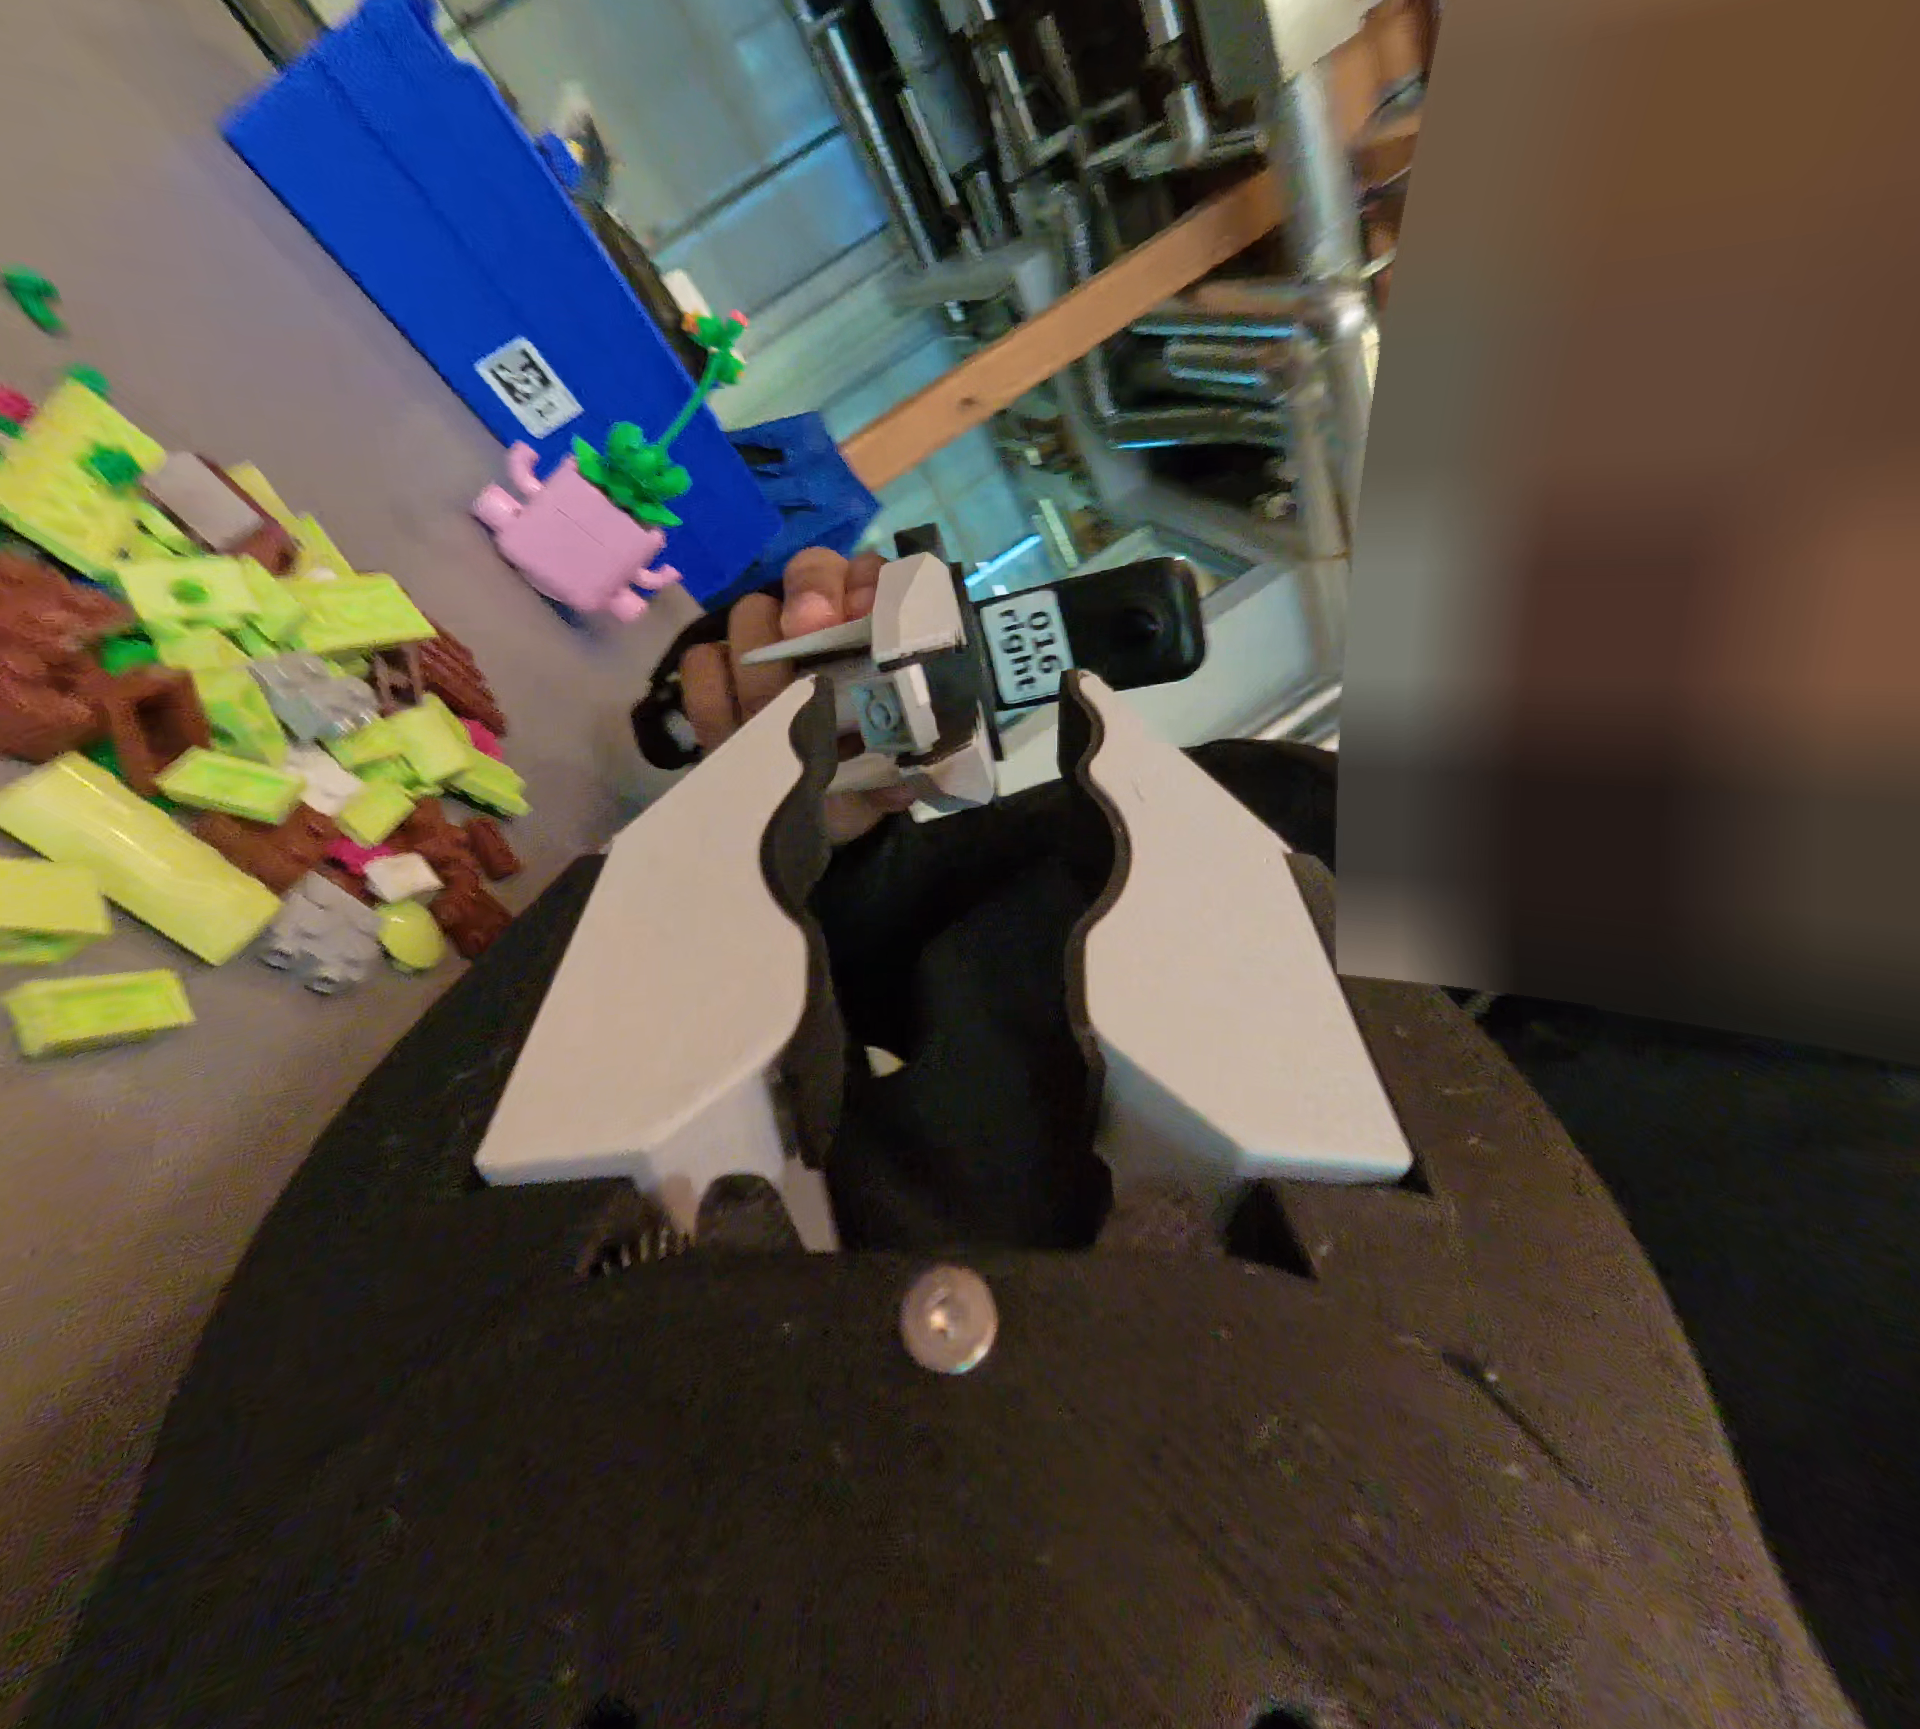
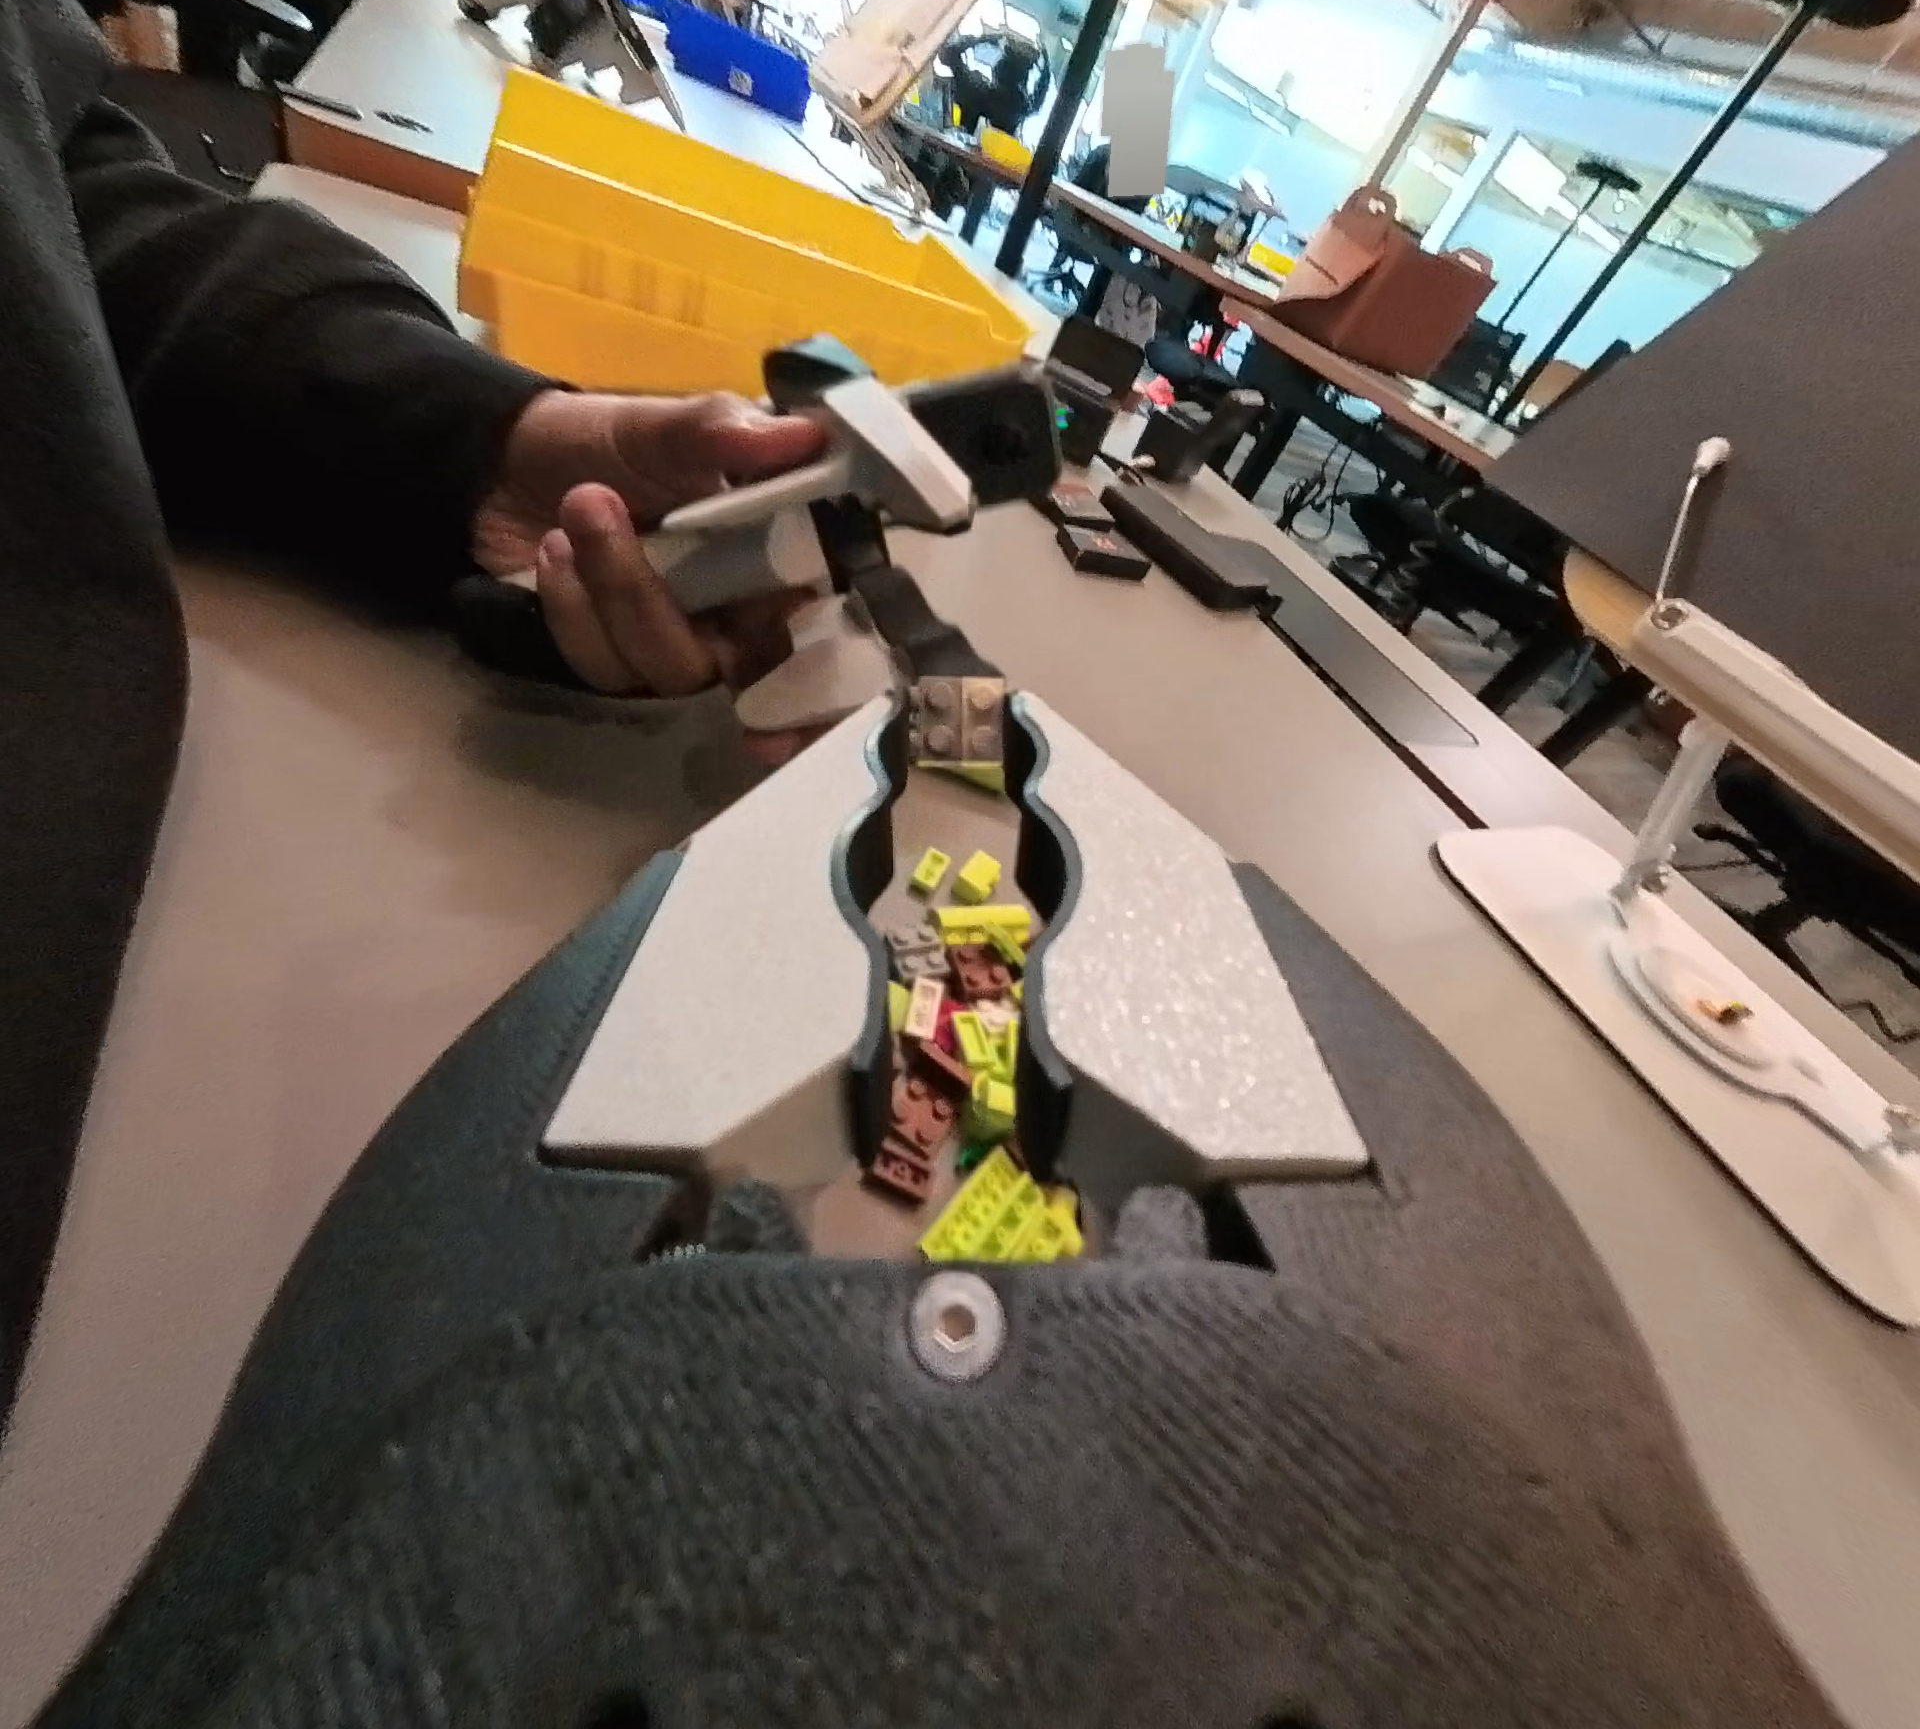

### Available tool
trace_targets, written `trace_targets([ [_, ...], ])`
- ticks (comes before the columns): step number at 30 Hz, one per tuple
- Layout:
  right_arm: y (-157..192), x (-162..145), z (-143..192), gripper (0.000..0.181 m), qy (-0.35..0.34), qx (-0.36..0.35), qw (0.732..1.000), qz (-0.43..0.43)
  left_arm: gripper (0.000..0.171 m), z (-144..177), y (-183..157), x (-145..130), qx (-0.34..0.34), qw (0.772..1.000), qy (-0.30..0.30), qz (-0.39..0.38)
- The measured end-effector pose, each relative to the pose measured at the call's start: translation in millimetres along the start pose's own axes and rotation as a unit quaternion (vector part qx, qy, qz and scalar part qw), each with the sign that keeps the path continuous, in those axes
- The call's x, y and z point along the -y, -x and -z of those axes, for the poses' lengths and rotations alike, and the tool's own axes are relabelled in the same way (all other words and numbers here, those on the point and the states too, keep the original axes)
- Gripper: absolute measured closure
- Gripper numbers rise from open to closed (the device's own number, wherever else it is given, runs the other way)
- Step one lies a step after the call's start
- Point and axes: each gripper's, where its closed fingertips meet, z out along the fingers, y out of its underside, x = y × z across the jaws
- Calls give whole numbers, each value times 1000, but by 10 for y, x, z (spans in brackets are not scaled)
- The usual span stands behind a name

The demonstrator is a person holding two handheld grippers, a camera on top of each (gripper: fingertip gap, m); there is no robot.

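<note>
Overhead, pipes; below, grey table (image 2: 1195,744) (brick-strewn).

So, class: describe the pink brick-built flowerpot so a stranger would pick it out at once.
Find the big blue bin on the grey table. Directly in front of it stands the pink flowerpot, apart from the loose brick pile. It is the only assembled model, with green leaves and one long curved stem.

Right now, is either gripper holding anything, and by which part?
The right gripper pinches a small grey studded toy brick by its two opposite sides, at the fingertips. The left gripper is open and holds nothing.
</note>
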Motion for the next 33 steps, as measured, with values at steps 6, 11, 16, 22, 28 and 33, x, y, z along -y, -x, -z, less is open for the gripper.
trace_targets([
  [6,110,169,13,166,-54,23,998,6,147,-83,-110,-152,-57,996,22,62],
  [11,97,234,40,166,-76,22,997,-1,158,-79,-139,-147,-70,995,17,75],
  [16,65,227,51,151,-77,20,997,-21,159,-65,-139,-96,-45,999,9,28],
  [22,-155,120,51,144,-82,68,959,-263,160,31,17,46,86,986,-11,-141],
  [28,-92,93,17,149,-96,145,898,-404,160,-5,76,-27,170,946,28,-276],
  [33,-14,106,10,166,-92,168,894,-405,159,-43,71,-99,174,938,47,-296],
])
